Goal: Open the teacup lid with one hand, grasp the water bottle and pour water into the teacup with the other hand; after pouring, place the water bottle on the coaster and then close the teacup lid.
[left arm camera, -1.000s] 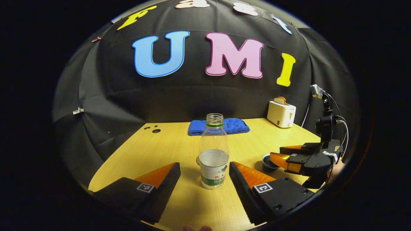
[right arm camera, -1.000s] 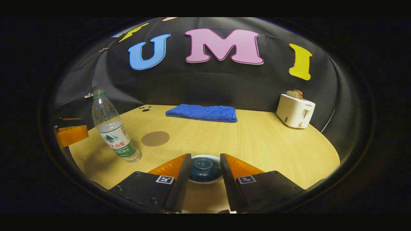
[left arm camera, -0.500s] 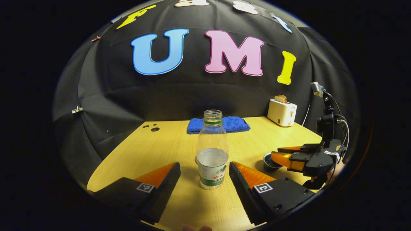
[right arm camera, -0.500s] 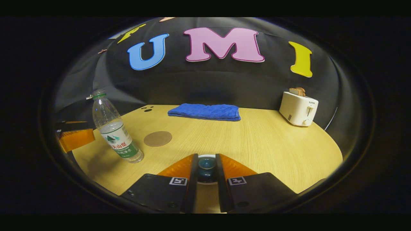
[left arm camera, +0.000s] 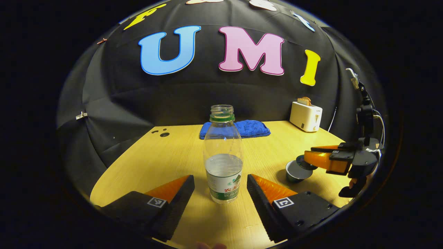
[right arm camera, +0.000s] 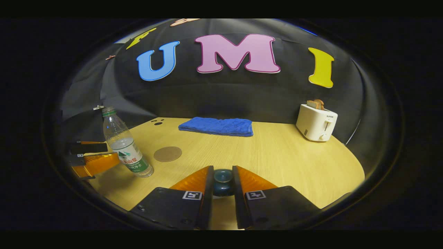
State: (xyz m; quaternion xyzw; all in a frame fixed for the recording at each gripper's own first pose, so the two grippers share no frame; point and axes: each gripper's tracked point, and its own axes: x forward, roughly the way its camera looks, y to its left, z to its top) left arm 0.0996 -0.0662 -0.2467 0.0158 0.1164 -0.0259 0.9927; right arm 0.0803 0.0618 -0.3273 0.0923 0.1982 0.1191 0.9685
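Note:
The clear water bottle (left arm camera: 223, 155), uncapped and about half full, stands on the table between the fingers of my left gripper (left arm camera: 220, 178). That gripper is open, its pads apart from the bottle on both sides. My right gripper (right arm camera: 223, 171) is shut on the knob of the dark teal teacup lid (right arm camera: 223, 180). In the left gripper view the right gripper (left arm camera: 332, 160) holds the lid (left arm camera: 306, 159) a little above the uncovered teacup (left arm camera: 296, 173). The round brown coaster (right arm camera: 168, 154) lies flat just behind and right of the bottle (right arm camera: 126, 145). The left gripper (right arm camera: 95, 162) reaches in beside that bottle.
A folded blue towel (right arm camera: 216, 126) lies at the back of the wooden table (right arm camera: 277, 152). A white toaster (right arm camera: 316, 121) with bread in it stands at the back right. Small dark holes (left arm camera: 162, 133) mark the table's far left corner.
My right gripper closed on the lid knob and raised the lid off the teacup. My left gripper moved in, so the bottle stands deeper between its open fingers.

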